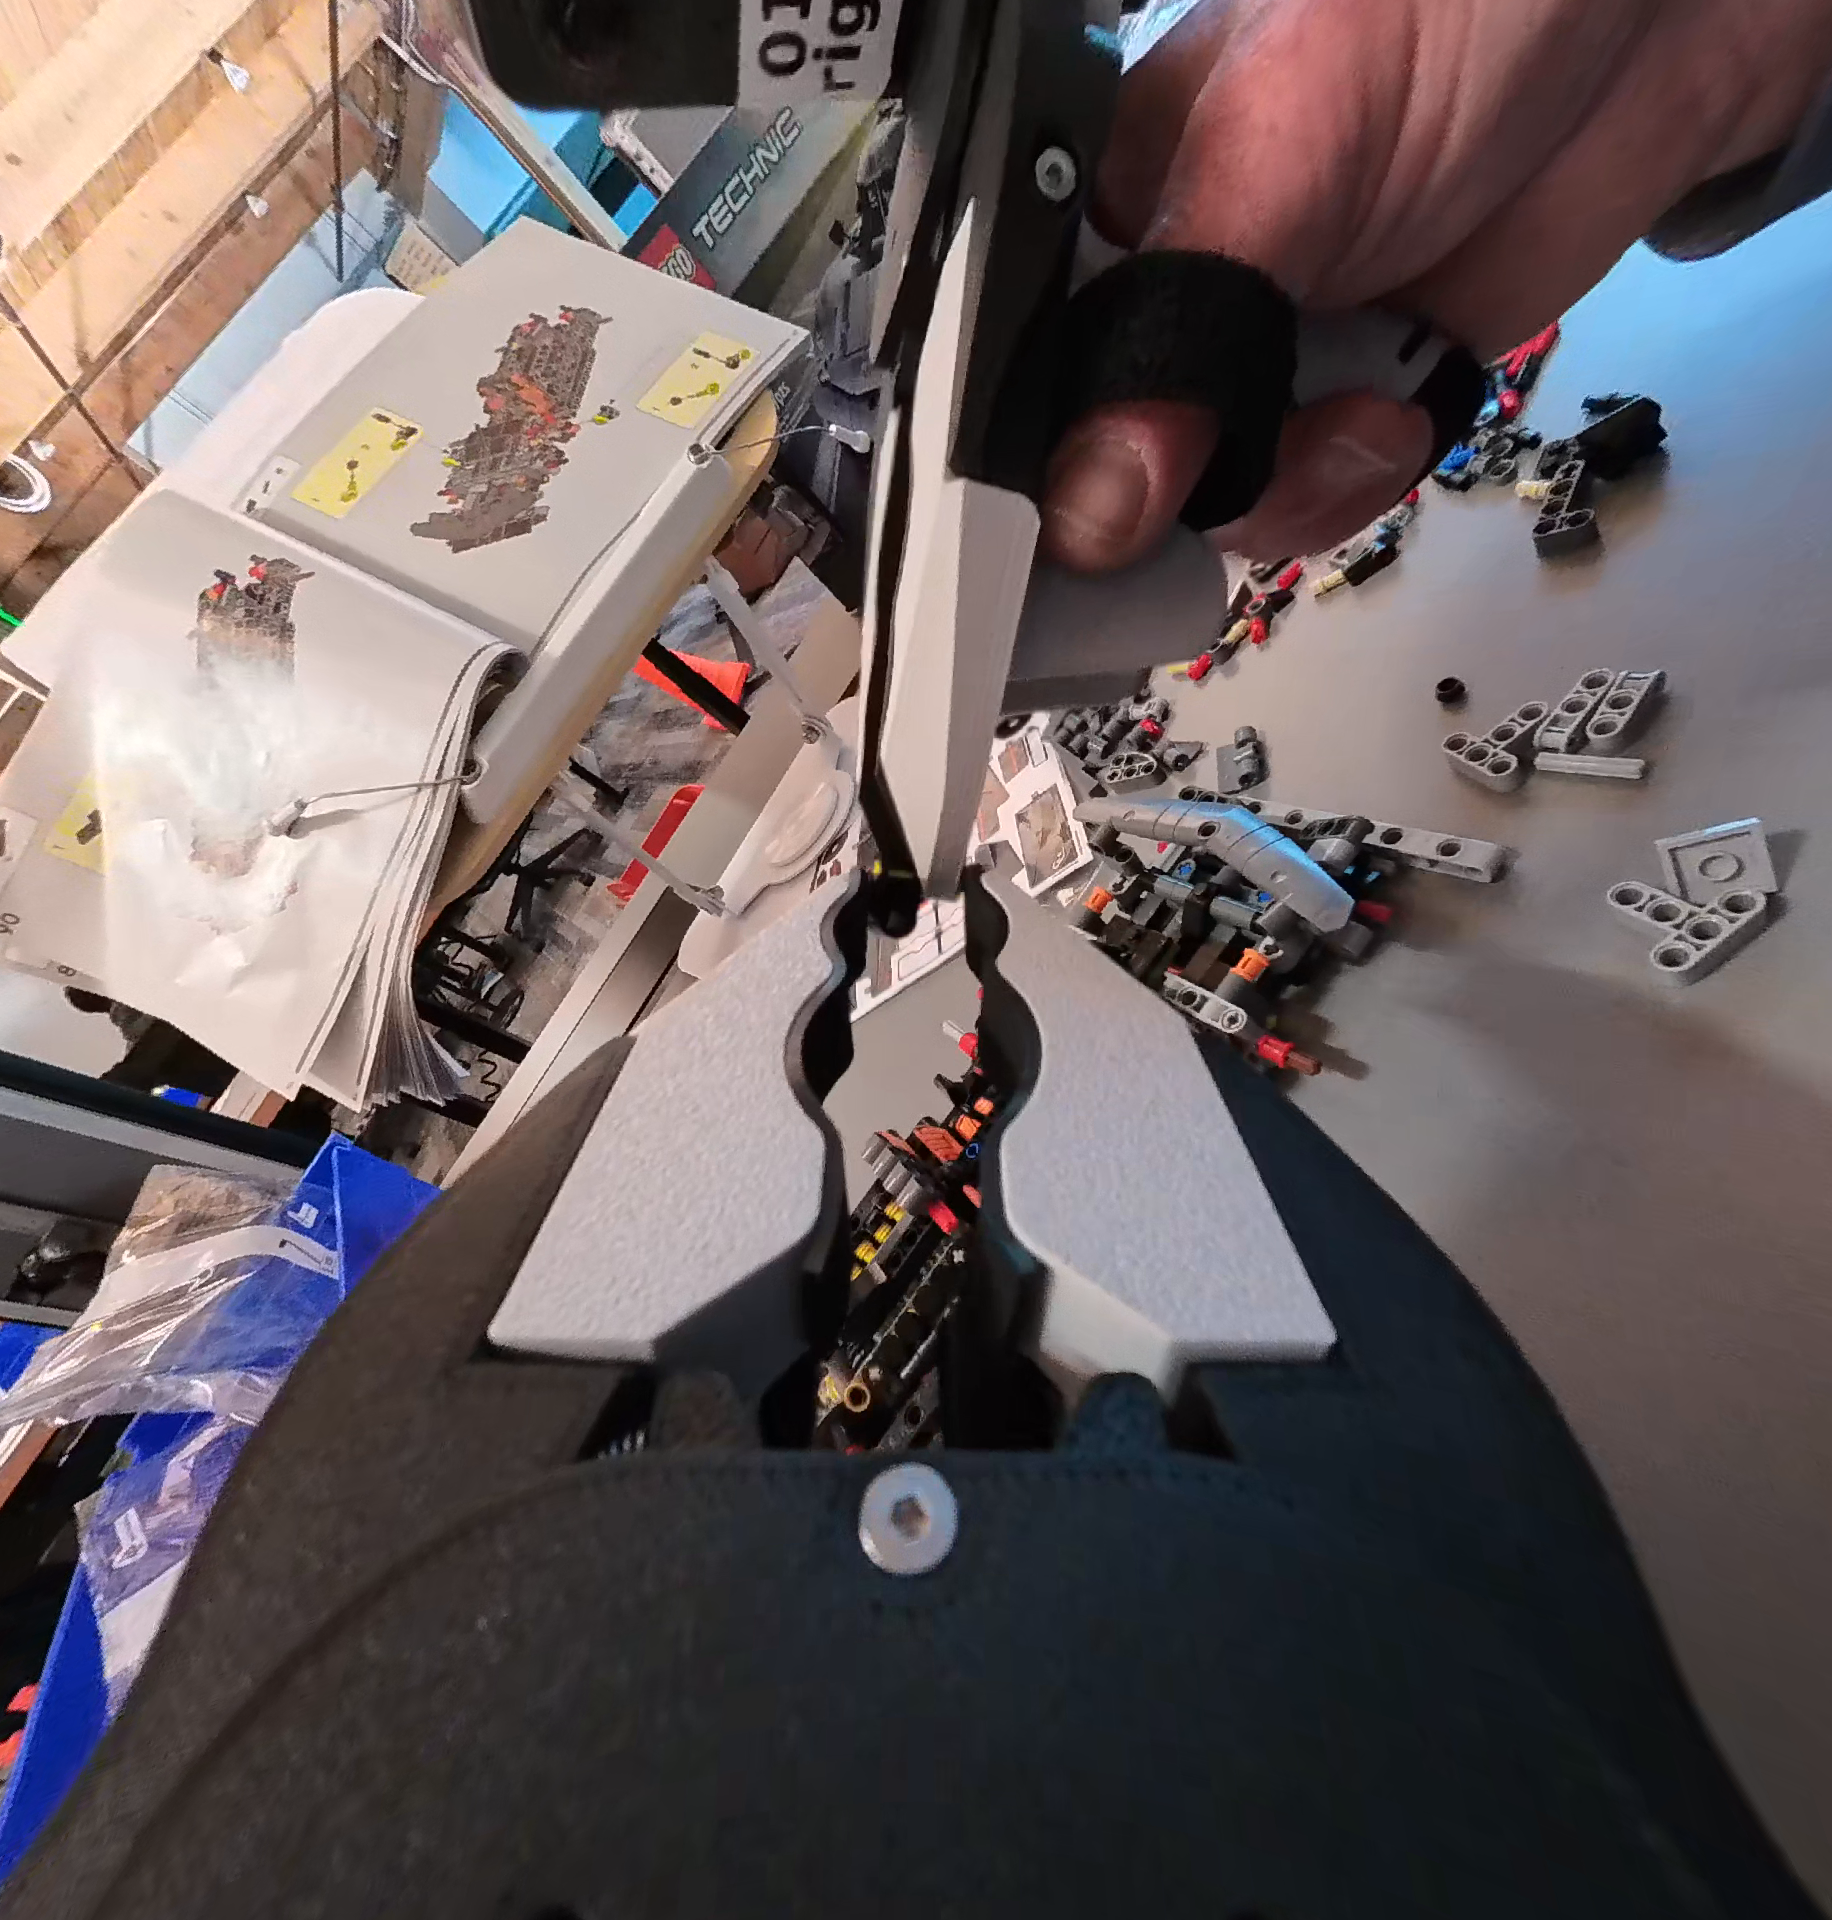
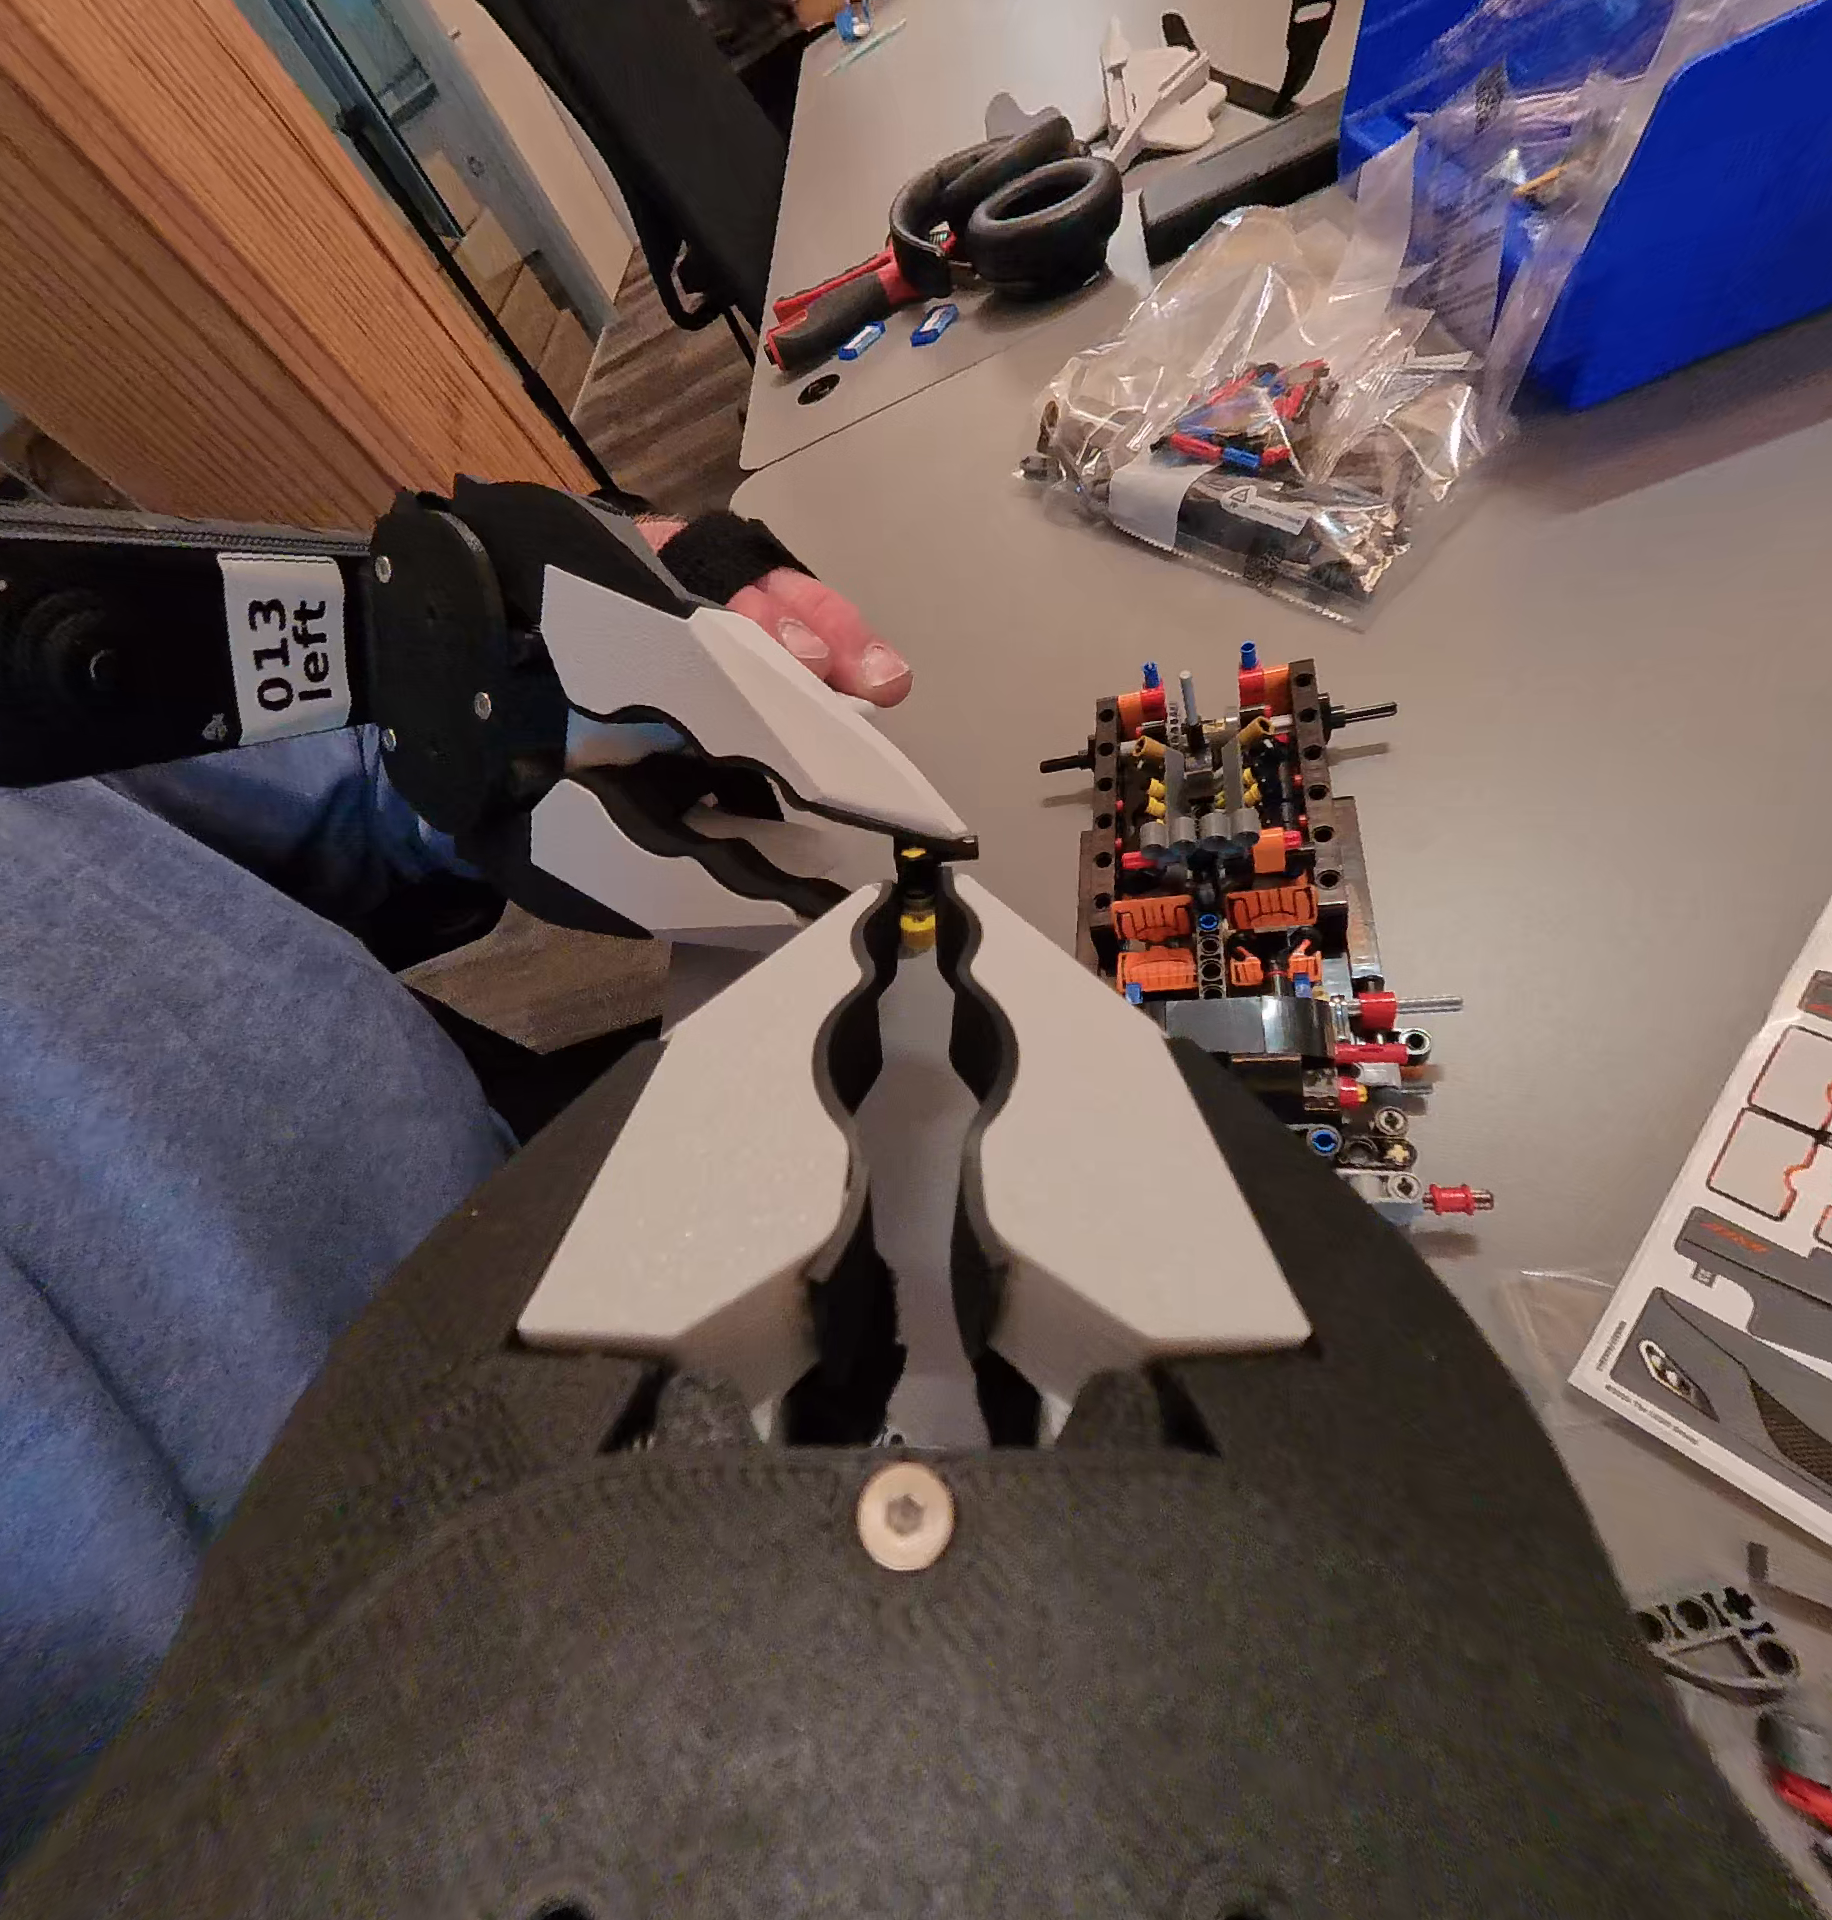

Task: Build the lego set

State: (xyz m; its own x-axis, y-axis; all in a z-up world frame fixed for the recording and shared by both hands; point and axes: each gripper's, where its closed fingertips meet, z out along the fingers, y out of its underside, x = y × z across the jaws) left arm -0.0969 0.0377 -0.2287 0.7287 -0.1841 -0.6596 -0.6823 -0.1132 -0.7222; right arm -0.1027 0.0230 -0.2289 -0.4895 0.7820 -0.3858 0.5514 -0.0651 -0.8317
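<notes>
Both grippers are meeting in mid-air, off to the near left of the chassis sitting on the desk. The right gripper is pinching a small yellow-and-black pin at its tips. The left gripper is pressing its tip against the pin's top end; whether its jaws are closed, I cannot tell. The risk, as I judge it: the pin is tiny and held only at the tips, so a skewed push could be popping it loose and dropping it off the desk edge.
</notes>
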